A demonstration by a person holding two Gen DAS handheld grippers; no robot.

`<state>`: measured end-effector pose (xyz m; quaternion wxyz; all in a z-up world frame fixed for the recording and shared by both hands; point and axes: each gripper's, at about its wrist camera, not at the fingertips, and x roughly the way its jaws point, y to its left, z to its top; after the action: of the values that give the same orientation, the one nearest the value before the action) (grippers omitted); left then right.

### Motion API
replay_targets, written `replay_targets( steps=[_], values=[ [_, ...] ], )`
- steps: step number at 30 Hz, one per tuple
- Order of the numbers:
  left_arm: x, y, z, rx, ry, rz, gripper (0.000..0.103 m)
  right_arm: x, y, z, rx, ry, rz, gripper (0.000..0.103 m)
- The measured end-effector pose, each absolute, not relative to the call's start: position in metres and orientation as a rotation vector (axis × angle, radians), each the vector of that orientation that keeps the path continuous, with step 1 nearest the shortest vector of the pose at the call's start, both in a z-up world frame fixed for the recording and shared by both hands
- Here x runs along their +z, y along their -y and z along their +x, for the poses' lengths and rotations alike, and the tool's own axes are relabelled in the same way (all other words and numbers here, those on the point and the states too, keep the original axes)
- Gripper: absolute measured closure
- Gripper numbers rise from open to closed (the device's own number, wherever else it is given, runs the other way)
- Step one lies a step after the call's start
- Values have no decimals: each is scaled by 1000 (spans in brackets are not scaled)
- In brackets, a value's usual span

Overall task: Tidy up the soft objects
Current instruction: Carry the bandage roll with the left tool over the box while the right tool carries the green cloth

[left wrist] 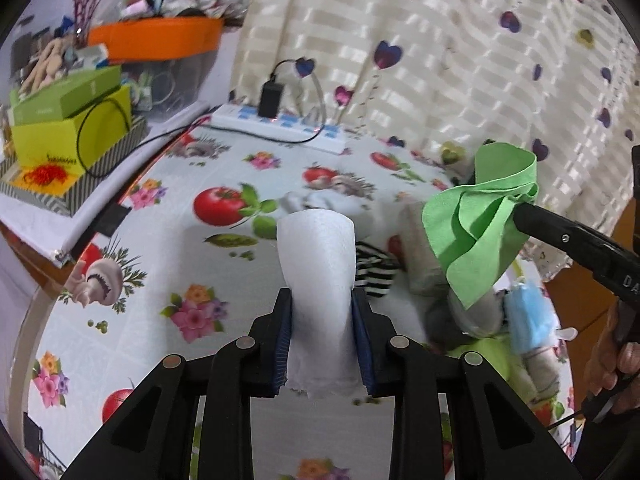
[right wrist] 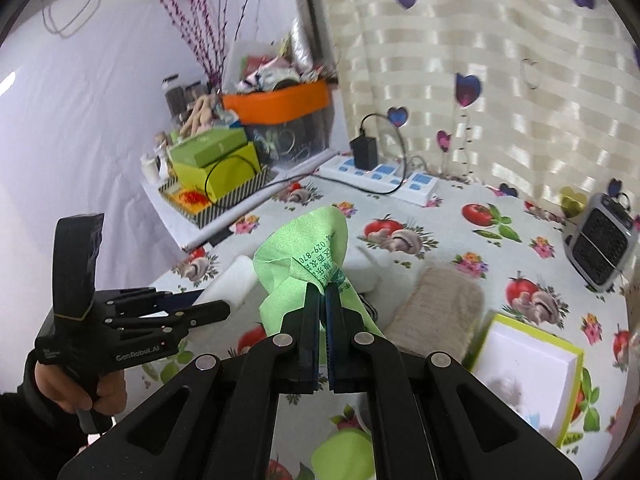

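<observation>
White foam sheet (left wrist: 316,280) soft, bumpy. Green cloth (right wrist: 308,256) thin, matt. Desk (left wrist: 200,264) cover shiny plastic.

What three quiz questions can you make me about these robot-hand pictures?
1. True or false: the left gripper squeezes a white foam piece.
2. What colour is the cloth in the right gripper?
3. Which sits by the curtain: A) power strip, B) teapot, C) shoe?

Key: 1 true; 2 green; 3 A.
</observation>
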<state>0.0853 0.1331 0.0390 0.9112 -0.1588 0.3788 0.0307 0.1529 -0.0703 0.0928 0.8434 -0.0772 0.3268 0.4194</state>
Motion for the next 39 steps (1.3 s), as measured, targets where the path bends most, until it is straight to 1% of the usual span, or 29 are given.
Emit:
replay_targets(
  steps=[13,22,31,39],
  values=[
    [83,-68,79,-55,-713,-247,76,124,170,138,756,-593,-9,101],
    [102,-20,84,-160,-685,-202,76,129,221,131,670,-558,69,101],
    [104,22,91,-260,-694,-160,76,101,259,136,591,-609,145,101],
    [95,45,108,-298,-726,-140,76,72,266,159,547,-674,178,101]
  ],
)
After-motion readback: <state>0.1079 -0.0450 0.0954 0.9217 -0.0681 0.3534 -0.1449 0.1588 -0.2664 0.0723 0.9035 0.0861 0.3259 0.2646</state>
